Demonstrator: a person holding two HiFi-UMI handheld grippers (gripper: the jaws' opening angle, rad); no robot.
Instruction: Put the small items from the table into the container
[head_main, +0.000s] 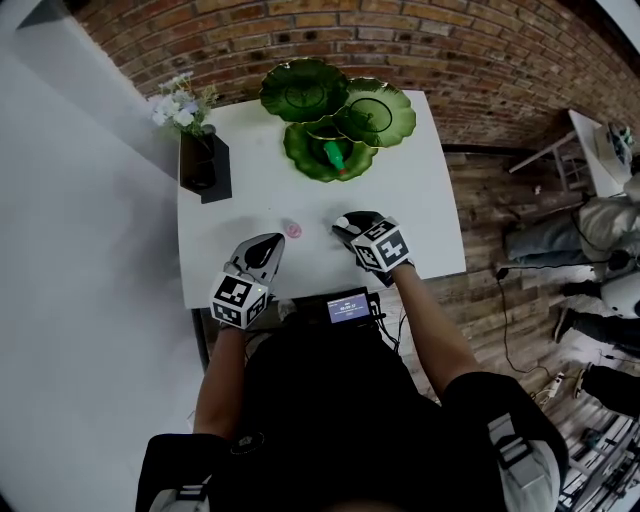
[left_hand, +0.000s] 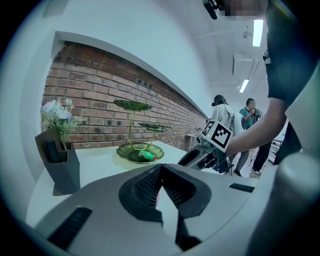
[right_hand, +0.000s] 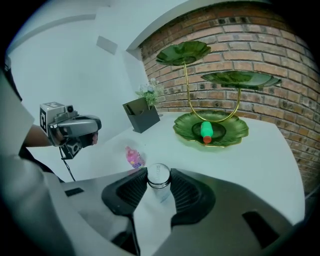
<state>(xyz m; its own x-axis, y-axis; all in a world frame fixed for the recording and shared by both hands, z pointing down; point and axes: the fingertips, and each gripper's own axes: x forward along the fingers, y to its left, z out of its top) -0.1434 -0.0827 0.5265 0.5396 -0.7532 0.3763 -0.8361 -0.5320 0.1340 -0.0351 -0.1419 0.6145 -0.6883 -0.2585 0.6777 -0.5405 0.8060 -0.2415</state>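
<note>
My right gripper (right_hand: 159, 172) stands low over the white table (head_main: 420, 200) with its jaws on either side of a small clear bottle (right_hand: 159, 181) with a pale cap, and both pads touch the cap. In the head view the same gripper (head_main: 343, 222) is right of a small pink item (head_main: 293, 230), which lies on the table just left of the jaws (right_hand: 134, 157). My left gripper (head_main: 268, 243) hovers near the table's front edge, shut and empty (left_hand: 161, 170). At the back stands a green leaf-shaped tiered dish (head_main: 300, 150) with a green bottle (head_main: 336, 155) in its lowest tier (right_hand: 235, 132).
A black holder (head_main: 205, 165) with pale flowers stands at the table's left back. A small device with a lit screen (head_main: 348, 308) sits at the front edge by my body. Brick wall runs behind the table. People stand off to the right (left_hand: 250, 125).
</note>
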